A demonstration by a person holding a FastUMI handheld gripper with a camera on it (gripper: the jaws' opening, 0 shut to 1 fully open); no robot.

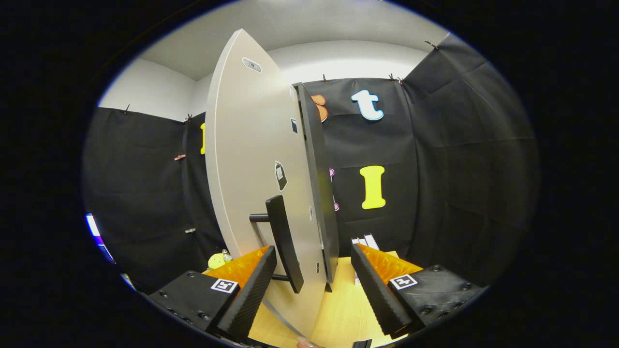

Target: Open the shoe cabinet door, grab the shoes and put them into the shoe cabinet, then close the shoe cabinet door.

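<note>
While its fingers stand spread apart, the tool (313,268) grips nothing; the black bar handle (285,241) sits between them at lower centre. It belongs to the tall white cabinet door (251,159), swung ajar above the pale wooden bench (346,309).

A pale wooden desk (338,309) runs beneath and ahead of the jaws. The shoe cabinet (316,193) stands on it, between and beyond them. Past the left jaw, a small yellow-green object (216,261) sits at desk level; what it is cannot be told.
</note>
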